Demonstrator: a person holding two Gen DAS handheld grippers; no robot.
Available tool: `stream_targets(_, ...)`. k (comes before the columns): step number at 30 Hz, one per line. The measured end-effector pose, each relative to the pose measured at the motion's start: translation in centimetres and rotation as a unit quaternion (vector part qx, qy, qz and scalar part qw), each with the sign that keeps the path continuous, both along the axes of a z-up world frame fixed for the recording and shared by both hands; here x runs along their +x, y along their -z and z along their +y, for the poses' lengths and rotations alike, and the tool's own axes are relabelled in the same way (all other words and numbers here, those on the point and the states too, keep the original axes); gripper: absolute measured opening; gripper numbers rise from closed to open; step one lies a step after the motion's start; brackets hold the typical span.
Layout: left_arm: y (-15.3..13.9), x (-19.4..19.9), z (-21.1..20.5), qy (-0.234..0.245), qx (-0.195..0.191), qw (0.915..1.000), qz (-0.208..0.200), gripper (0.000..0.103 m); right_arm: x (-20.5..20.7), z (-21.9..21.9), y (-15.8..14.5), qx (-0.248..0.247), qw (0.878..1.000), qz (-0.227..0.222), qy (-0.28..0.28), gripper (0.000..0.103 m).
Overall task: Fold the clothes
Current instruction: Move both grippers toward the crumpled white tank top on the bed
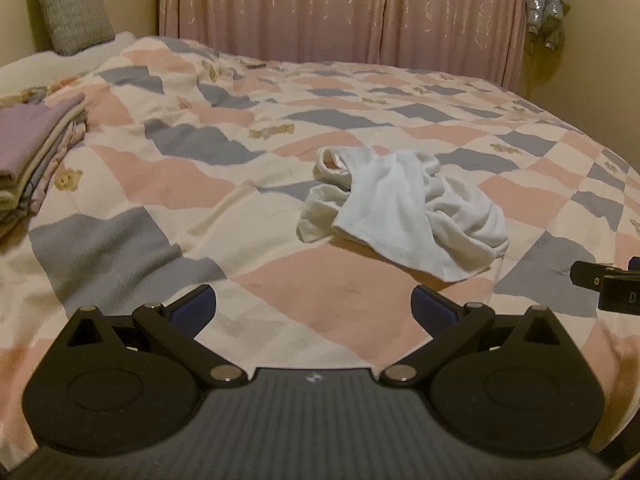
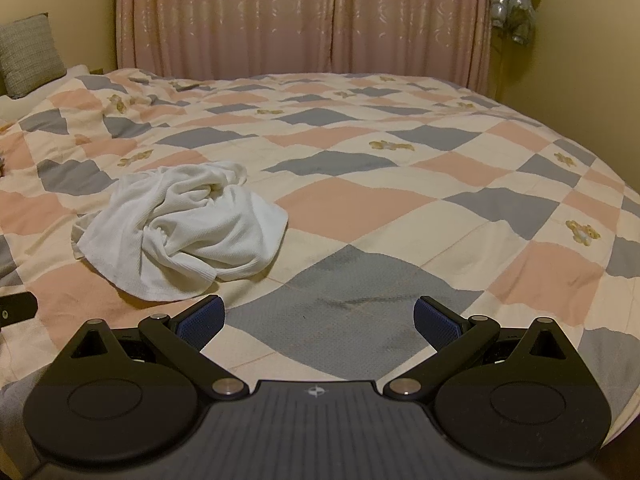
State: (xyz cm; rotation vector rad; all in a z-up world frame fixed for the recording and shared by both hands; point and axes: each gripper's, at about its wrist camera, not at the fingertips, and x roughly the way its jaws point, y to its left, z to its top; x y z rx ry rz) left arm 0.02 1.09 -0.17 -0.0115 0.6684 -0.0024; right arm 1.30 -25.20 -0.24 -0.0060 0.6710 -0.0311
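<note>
Left wrist view:
- The left gripper (image 1: 314,306) is at 6 o'clock, low in the picture.
- Its two blue fingers (image 1: 196,308) are spread wide apart. They hold nothing.
- Under the fingers is the bed (image 1: 168,184). Its cover has pink, gray and cream squares with little bears.
- A white cloth (image 1: 404,210) lies in a messy heap on the bed. It sits at about 1 o'clock from the gripper, a bit ahead of the fingers and not touching them.
- A stack (image 1: 38,152) of folded clothes sits on the bed at 9 o'clock, well apart from the cloth. The top piece is purple.
- A gray pillow (image 1: 74,12) leans on the wall at 11 o'clock.
- A pink curtain (image 1: 344,12) hangs behind the bed at 12 o'clock.
- A black bit of the right gripper (image 1: 608,284) pokes in at 3 o'clock.

Right wrist view:
- The right gripper (image 2: 319,318) is at 6 o'clock.
- Its blue fingers (image 2: 434,322) are wide apart too, with nothing between them.
- The fingers hang over a gray square of the bed (image 2: 400,200).
- The cloth (image 2: 180,228) lies at about 10 o'clock from the gripper. Its near edge is just beside the left-hand finger, but I cannot tell if they touch.
- The pillow (image 2: 28,56) is at 10 o'clock, far back.
- The curtain (image 2: 304,16) fills the back at 12 o'clock.
- Something shiny and silver (image 2: 514,0) hangs at 1 o'clock, by the curtain's edge.
- A black piece of the left gripper (image 2: 16,308) shows at 9 o'clock.
</note>
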Motion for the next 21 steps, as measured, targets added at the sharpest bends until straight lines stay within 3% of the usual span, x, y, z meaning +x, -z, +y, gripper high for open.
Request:
stream_targets(16, 0.3, 0.3, 0.1, 0.006, -0.005, 1.0, 0.002, 0.103, 0.0, -0.1, 0.3, 0.001, 1.0, 0.004, -0.003, 0.103)
stream_targets(21, -0.4, 1.7, 0.5, 0.019, 0.007, 0.9997, -0.011, 0.103, 0.6, 0.6, 0.2, -0.007, 0.999, -0.004, -0.033, 0.103)
